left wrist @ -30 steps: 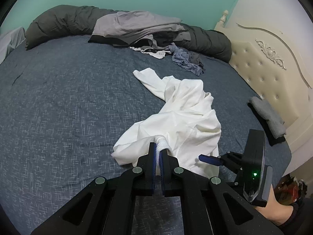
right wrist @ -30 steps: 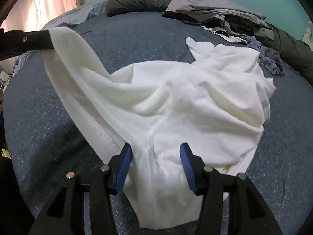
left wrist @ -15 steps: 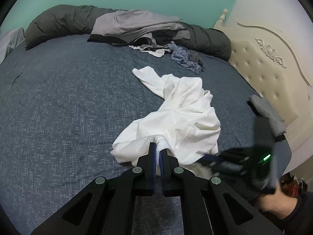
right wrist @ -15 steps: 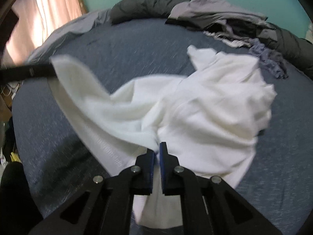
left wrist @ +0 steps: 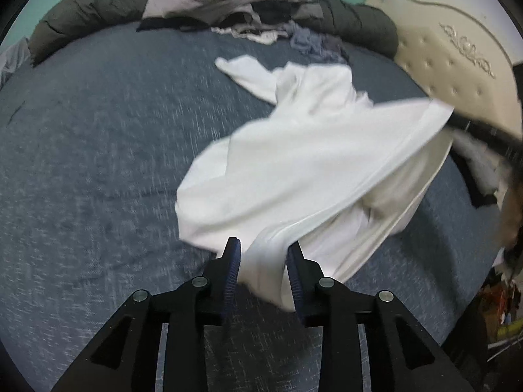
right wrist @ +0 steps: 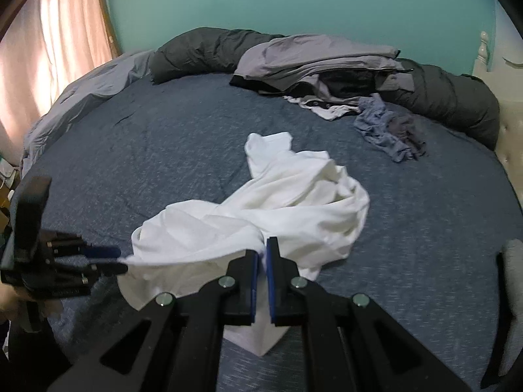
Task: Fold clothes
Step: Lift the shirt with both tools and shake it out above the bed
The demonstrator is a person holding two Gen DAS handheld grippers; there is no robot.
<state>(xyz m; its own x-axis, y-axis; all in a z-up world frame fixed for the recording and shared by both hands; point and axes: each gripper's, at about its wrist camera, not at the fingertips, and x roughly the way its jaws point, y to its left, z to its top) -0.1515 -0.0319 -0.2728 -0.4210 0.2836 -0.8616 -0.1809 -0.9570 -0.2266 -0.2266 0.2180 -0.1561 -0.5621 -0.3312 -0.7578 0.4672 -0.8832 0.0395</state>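
A white shirt lies crumpled on the blue bedspread. My left gripper is low over the bed and its jaws are opening. A fold of the shirt hangs loose between the blue pads without being pinched. In the right wrist view the same left gripper shows at the left, at the shirt's edge. My right gripper is shut on a bunched part of the white shirt and holds it above the bed. In the left wrist view that lifted hem stretches to the right, blurred.
Dark and grey clothes are piled along the bed's far side on a dark duvet, with a blue-grey garment in front. The cream headboard stands right; a curtain hangs left. A grey folded item lies near the right edge.
My right gripper shut on the shirt and lifted it up and away. My left gripper, earlier shut on the shirt's edge, sank toward the bed and its jaws parted.
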